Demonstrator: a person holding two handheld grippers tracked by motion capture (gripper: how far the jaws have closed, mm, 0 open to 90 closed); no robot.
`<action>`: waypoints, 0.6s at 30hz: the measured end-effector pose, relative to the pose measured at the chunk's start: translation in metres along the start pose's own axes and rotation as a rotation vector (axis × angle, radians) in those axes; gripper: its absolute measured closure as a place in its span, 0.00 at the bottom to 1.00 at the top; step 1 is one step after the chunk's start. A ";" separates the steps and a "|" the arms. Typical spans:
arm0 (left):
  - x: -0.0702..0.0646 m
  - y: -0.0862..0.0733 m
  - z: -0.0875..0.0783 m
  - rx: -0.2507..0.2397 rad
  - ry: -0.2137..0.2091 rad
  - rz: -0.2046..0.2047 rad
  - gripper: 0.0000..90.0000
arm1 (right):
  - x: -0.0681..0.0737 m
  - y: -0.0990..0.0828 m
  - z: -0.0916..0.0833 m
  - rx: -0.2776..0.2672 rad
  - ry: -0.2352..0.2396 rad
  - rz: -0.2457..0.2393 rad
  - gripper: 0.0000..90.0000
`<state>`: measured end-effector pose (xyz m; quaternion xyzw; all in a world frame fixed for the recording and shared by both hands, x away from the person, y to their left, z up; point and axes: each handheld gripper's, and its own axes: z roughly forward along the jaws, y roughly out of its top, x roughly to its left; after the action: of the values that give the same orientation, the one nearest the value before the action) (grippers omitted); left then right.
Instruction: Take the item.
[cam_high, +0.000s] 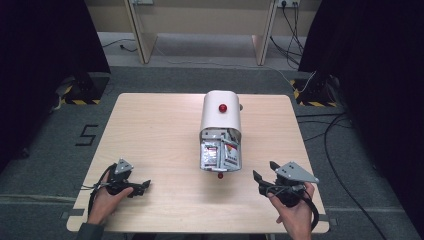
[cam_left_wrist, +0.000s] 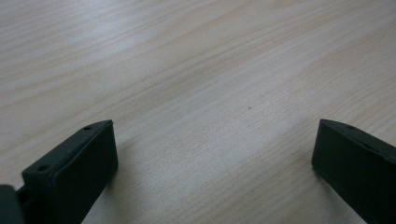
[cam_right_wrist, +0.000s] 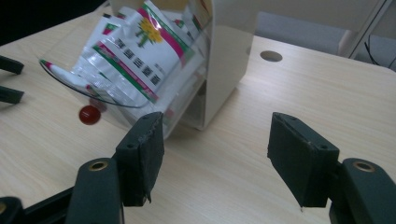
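A cream dispenser box (cam_high: 220, 116) with a red knob (cam_high: 222, 107) on top stands mid-table. Its clear front flap (cam_right_wrist: 93, 95) hangs open, with several white sachets (cam_right_wrist: 135, 44) printed in red and green leaning out; a small red knob (cam_right_wrist: 89, 115) sits on the flap's lower edge. My left gripper (cam_high: 144, 186) rests open near the table's front left, its jaws wide apart over bare wood (cam_left_wrist: 205, 107). My right gripper (cam_high: 259, 181) is open at the front right, jaws apart and empty, pointing toward the box from a short distance.
The light wooden table (cam_high: 150, 130) has a round hole (cam_right_wrist: 271, 56) behind the box. Black curtains stand on both sides. Cables (cam_high: 330, 150) trail on the grey floor to the right, and wooden furniture legs (cam_high: 142, 40) stand behind the table.
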<state>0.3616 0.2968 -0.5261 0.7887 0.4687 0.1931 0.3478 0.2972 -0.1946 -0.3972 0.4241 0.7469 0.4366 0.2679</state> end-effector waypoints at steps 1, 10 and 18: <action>0.000 0.000 0.000 0.000 0.000 0.000 0.00 | 0.000 0.000 0.000 0.000 0.000 0.000 0.41; 0.000 0.000 0.000 0.001 0.000 0.000 0.00 | 0.016 0.015 0.004 -0.026 0.045 -0.030 0.42; 0.000 0.000 0.000 0.000 0.000 0.000 0.00 | 0.027 0.027 0.009 -0.045 0.071 -0.048 0.42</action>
<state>0.3616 0.2967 -0.5261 0.7887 0.4688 0.1929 0.3477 0.3015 -0.1602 -0.3785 0.3843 0.7558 0.4616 0.2610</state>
